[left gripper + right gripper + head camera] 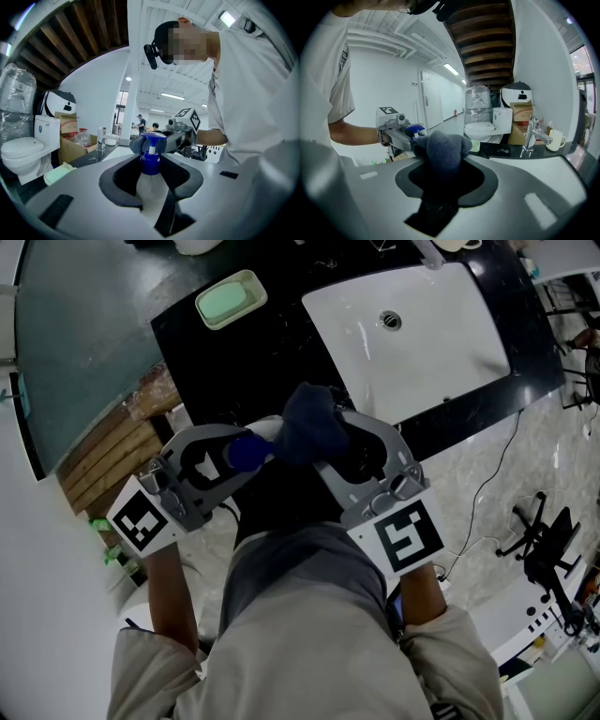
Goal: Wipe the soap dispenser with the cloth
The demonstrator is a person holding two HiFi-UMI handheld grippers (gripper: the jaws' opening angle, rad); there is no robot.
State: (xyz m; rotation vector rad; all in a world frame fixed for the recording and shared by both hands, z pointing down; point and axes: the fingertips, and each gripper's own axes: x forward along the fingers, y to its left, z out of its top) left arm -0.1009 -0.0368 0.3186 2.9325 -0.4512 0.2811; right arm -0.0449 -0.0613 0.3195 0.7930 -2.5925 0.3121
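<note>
1. The left gripper [236,457] [151,183] has its jaws clamped on the body of a translucent plastic soap dispenser [247,452] [150,165] with a blue pump head. It holds the bottle in the air on the person's side of the white rectangular sink [441,352], off the sink's near left corner.
2. The right gripper [328,448] [440,185] has its jaws closed on a bunched dark grey-blue cloth [309,423] [440,150], also short of the sink's near edge.
3. The cloth's free end presses against the dispenser's pump head, so the two grippers meet nose to nose before the sink.
4. A glossy black countertop [234,362] frames the sink on all sides.
5. A pale green rectangular soap dish [231,298] sits on the countertop, left of the sink and well apart from the grippers.
6. A chrome tap [533,133] rises at the sink's far rim, with a white mug [557,139] just beside it.
7. A white ceramic toilet [487,127] [23,151] stands beyond the sink's left end.
</note>
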